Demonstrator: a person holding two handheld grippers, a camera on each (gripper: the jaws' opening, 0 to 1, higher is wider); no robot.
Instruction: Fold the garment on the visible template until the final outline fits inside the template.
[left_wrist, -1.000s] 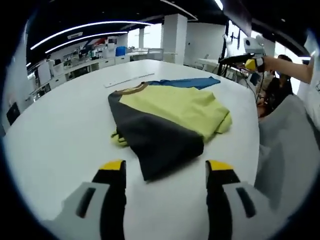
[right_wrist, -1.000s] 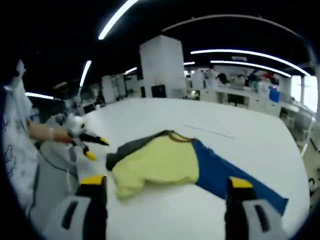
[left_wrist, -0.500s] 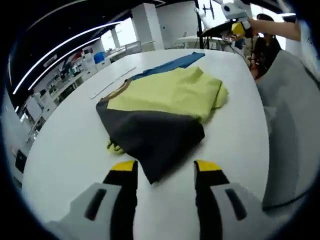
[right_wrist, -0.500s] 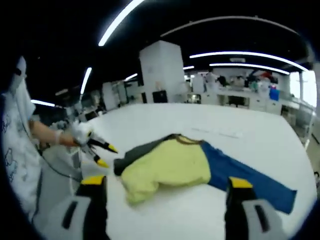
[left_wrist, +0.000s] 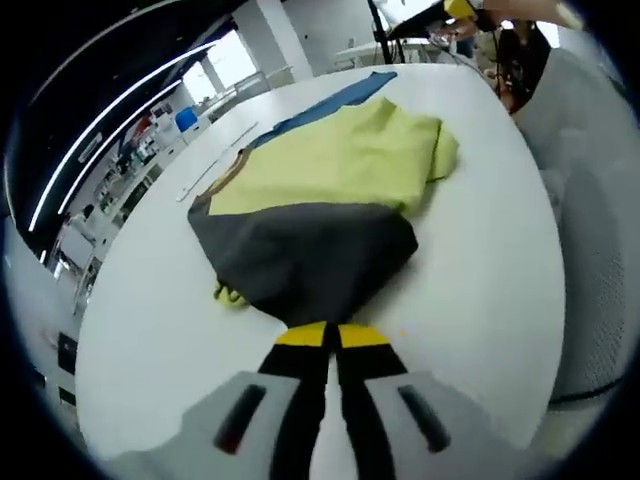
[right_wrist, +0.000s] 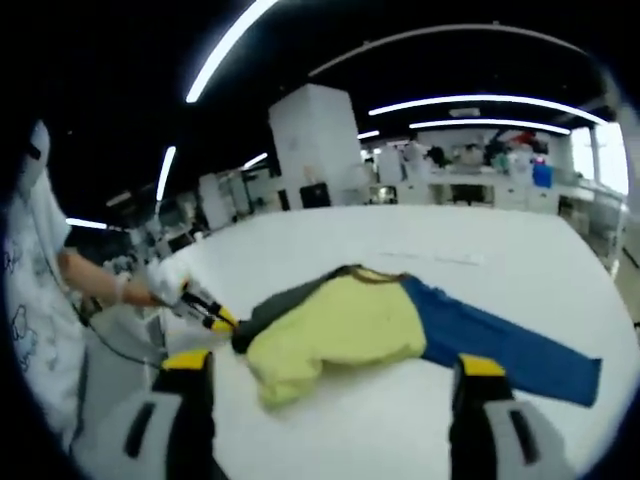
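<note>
Your left gripper has its jaws pressed together at the near tip of the dark grey panel of the garment; they look pinched on that cloth corner, though the contact itself sits right under the yellow tips, so treat the hold as likely and not certain. The garment lies on the white desk, straight ahead of this gripper: grey part nearest you, yellow body beyond it, and a blue sleeve running away toward the far edge of the desk. Its long axis runs from your left gripper out along that sleeve.

Your right gripper is spread wide and holds nothing; it hangs above the desk on the opposite side, well apart from the cloth. From there you see the yellow body in the middle, the blue sleeve trailing to one side, and your left gripper at the grey corner.

So the left one is the nearer, and the fold most likely goes from that grey corner across toward the yellow body
</note>
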